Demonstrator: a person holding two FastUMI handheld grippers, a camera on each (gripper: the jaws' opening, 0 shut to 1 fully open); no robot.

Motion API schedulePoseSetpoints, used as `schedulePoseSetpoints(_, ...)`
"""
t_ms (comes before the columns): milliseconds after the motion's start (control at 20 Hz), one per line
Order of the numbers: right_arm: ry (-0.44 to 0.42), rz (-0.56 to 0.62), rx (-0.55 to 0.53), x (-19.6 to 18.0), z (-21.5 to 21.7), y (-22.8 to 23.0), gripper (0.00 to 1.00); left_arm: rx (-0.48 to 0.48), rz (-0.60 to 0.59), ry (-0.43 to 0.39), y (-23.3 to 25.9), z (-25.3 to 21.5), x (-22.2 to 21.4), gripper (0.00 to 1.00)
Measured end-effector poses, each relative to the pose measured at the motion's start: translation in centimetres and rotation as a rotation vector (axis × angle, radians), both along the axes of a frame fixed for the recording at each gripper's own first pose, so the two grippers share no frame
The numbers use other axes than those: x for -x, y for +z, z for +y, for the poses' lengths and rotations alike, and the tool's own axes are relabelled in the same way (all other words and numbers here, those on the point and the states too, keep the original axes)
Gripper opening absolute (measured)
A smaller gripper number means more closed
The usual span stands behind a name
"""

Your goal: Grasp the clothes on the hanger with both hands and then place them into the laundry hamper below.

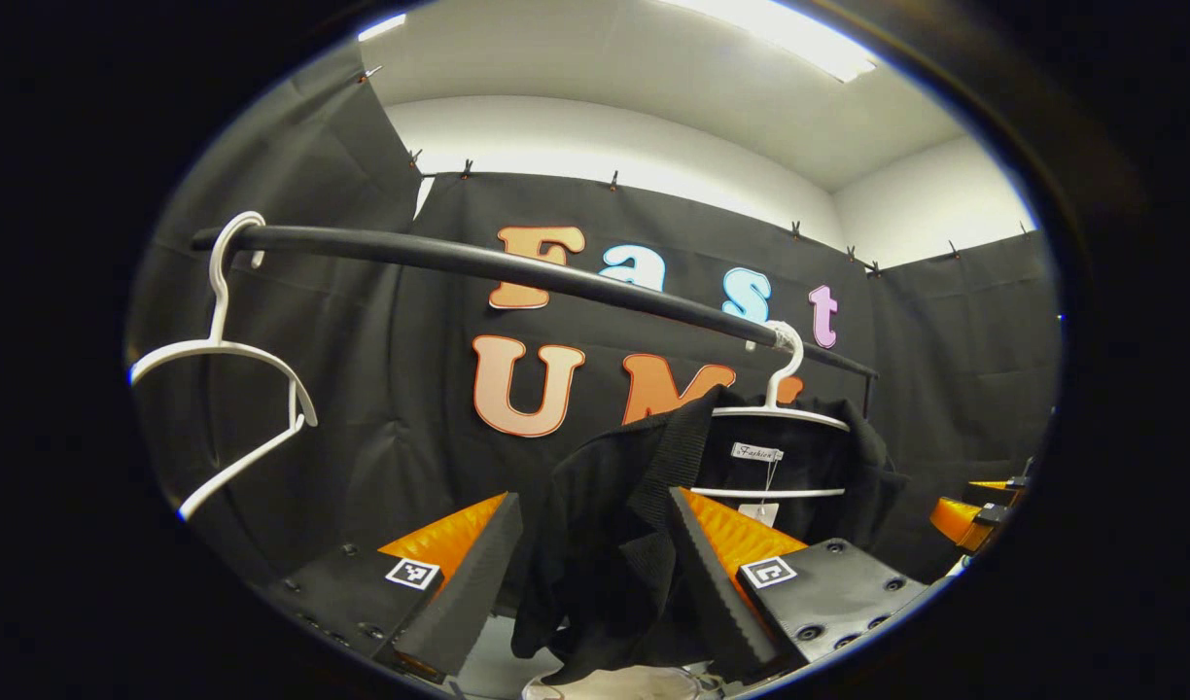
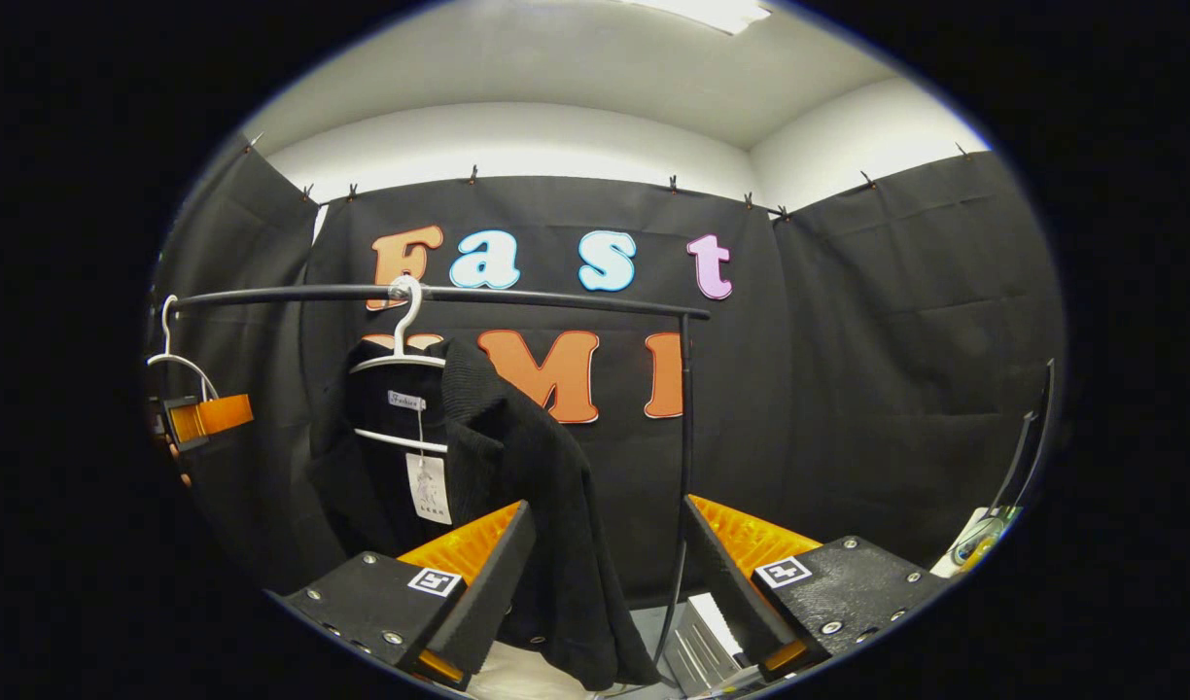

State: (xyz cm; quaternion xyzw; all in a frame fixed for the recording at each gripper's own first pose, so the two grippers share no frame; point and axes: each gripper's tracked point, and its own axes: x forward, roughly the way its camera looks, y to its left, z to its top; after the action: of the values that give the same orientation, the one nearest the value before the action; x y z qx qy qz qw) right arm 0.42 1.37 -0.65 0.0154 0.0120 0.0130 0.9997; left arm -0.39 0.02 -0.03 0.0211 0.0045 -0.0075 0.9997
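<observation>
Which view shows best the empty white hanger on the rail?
The left gripper view: the empty white hanger hangs large and almost whole on the rail. In the right gripper view it is small at the edge, its lower part hidden behind the left gripper.

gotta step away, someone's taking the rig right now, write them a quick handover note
Left gripper: open, jaws on either side of the left front edge of the black garment, not yet closed on it.
Right gripper: open, the garment's right front panel hanging between its fingers, no grip.
The garment hangs on a white hanger on the black rail; an empty white hanger hangs farther along.
Done: approach only.
Left: close both grippers, slip the garment off the hanger, lower it into the hamper.
</observation>
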Motion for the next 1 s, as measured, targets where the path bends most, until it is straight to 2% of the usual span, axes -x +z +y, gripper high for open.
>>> schedulePoseSetpoints(200, -0.013, -0.008, 0.016, 0.2, -1.3, 0.4, 0.94, -0.002, 0.006, -0.009, 0.1, -1.0, 0.1, 0.96)
schedulePoseSetpoints(400, -0.002, 0.001, -0.014, 0.8, -1.3, 0.1, 0.94, -0.003, 0.0, -0.013, 0.3, -1.4, 0.4, 0.96)
schedulePoseSetpoints(450, -0.001, 0.003, -0.016, 0.8, -1.2, 0.1, 0.97, -0.003, -0.003, -0.014, 0.4, -1.5, 0.5, 0.96)
schedulePoseSetpoints(550, 0.013, 0.008, -0.015, 1.1, -0.5, -0.1, 0.94, -0.004, -0.01, -0.004, 0.5, -1.2, 0.8, 0.96)
schedulePoseSetpoints(600, 0.021, 0.01, -0.015, 1.3, 0.0, -0.3, 0.94, -0.002, -0.008, 0.0, 0.5, -1.0, 0.9, 0.93)
schedulePoseSetpoints(650, 0.029, 0.014, -0.015, 1.4, 0.4, -0.5, 1.0, 0.002, -0.005, 0.004, 0.4, -0.9, 1.0, 0.93)
schedulePoseSetpoints(700, 0.038, 0.019, -0.016, 1.6, 1.0, -0.6, 1.0, 0.005, -0.002, 0.006, 0.2, -0.9, 1.1, 0.96)
schedulePoseSetpoints(750, 0.047, 0.026, -0.018, 1.7, 1.5, -0.9, 1.0, 0.006, 0.002, 0.009, 0.0, -0.8, 1.2, 0.93)
schedulePoseSetpoints(800, 0.054, 0.033, -0.021, 1.7, 2.0, -1.1, 1.0, 0.004, 0.006, 0.013, -0.1, -0.5, 1.4, 0.96)
schedulePoseSetpoints(1000, 0.073, 0.053, -0.041, 1.7, 3.8, -2.2, 1.0, -0.009, 0.012, 0.029, -0.4, 0.1, 1.6, 0.96)
